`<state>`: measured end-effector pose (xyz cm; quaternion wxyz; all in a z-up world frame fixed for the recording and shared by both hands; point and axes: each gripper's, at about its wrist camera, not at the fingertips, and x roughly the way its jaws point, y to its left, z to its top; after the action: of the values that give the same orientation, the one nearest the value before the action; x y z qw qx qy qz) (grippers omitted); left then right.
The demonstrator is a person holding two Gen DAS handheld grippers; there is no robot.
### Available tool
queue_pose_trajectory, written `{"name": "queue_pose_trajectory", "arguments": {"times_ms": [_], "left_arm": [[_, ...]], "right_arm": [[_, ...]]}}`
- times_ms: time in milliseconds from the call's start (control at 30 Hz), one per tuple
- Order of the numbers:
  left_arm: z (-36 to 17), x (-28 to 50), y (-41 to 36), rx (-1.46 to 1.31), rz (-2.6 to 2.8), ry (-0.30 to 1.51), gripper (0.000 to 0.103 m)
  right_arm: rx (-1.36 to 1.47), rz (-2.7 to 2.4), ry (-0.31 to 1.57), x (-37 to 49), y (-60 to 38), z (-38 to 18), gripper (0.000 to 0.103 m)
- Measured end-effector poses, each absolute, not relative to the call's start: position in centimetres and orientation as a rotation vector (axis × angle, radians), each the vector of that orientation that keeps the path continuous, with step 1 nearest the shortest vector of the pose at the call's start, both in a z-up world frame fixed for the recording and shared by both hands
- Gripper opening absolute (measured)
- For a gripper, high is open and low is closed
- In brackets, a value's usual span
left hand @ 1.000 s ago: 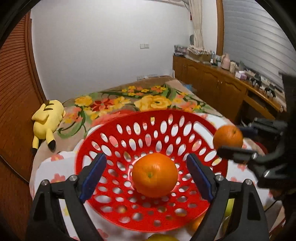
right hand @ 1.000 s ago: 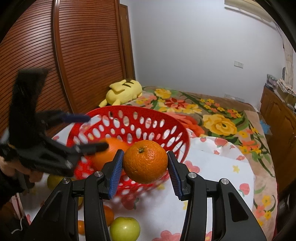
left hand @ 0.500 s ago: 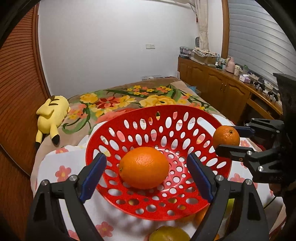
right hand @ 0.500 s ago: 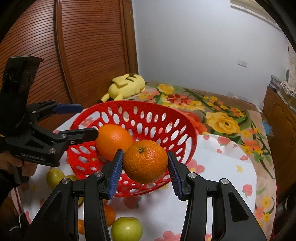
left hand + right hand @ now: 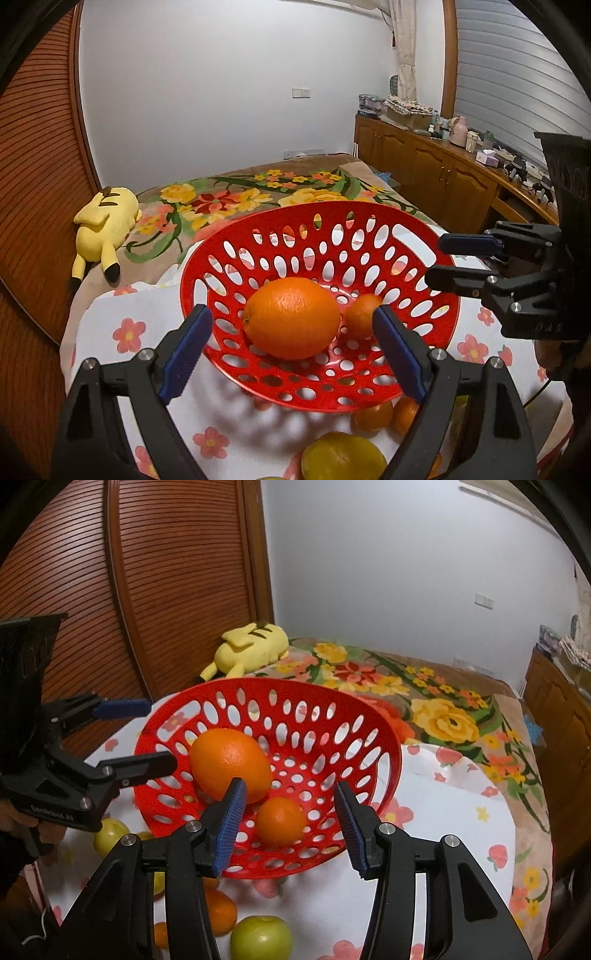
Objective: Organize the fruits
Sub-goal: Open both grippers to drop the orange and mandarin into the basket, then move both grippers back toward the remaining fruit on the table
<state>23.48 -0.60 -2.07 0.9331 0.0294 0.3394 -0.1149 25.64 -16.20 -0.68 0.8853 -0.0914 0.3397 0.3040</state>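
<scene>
Both tongs empty, spread: left tongs (image 5: pixel 291 345), right tongs (image 5: pixel 290 825); small orange (image 5: pixel 280 820) in basket (image 5: pixel 384 738).

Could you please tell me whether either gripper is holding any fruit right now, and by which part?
Nothing is held. The right gripper has just opened, empty; both oranges, large and small, lie in the red basket. The left gripper is open too.

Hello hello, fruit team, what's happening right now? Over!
Left gripper open, empty. Right gripper jaws just opening, empty. Big orange and small orange in red basket. Green apple on cloth, nothing blocking.
</scene>
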Motion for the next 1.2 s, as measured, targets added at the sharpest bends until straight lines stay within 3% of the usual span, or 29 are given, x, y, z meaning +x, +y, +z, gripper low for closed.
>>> {"name": "queue_pose_trajectory", "arguments": {"times_ms": [667,1200], "left_arm": [[-0.5,17.0,0.5,0.03,-0.232,0.63,0.089],[-3.3,9.1,1.5,-0.011,-0.243,0.597,0.091]], "right_arm": [[-0.169,0.584,0.605,18.4,-17.7,3.4,0.051],[-0.059,0.544,0.643,11.4,-20.9,-1.4,0.054]]}}
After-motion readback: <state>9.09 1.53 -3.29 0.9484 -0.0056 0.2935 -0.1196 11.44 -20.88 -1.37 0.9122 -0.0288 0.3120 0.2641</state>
